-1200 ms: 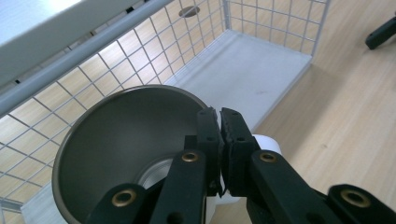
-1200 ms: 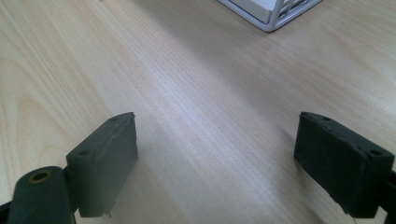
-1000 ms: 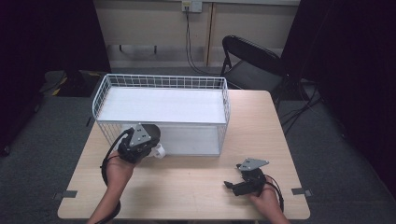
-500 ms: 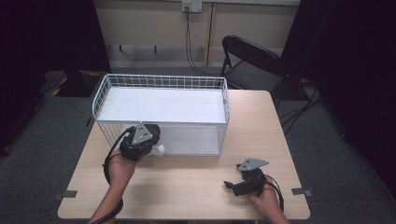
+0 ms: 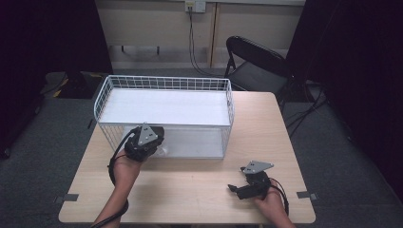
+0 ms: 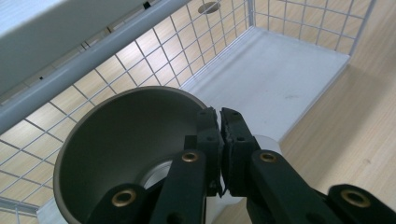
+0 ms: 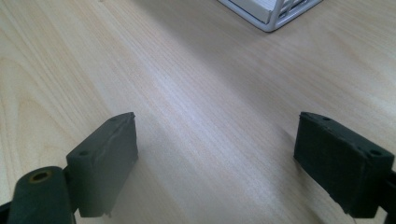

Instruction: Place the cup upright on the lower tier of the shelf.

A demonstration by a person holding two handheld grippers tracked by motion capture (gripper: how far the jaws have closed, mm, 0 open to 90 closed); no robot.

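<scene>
Nearest the person, the right gripper (image 5: pixel 248 185) rests low over the near right part of the wooden table (image 5: pixel 199 190), pointing left. In the right gripper view its two black jaws stand wide apart with bare wood grain between them and nothing in their grip; a corner of the white wire basket (image 7: pixel 273 11) shows beyond them.

Farther in and to the left, the left gripper (image 5: pixel 145 142) sits at the near left side of the wire basket (image 5: pixel 164 83). In the left gripper view, its jaws are pinched nearly together on the rim of a dark grey bowl (image 6: pixel 116 140), which is tilted so its hollow faces the camera. The bowl is held against the basket's mesh, above the basket's white floor (image 6: pixel 275 74).

Beyond the table stands a black folding chair (image 5: pixel 254 59).
</scene>
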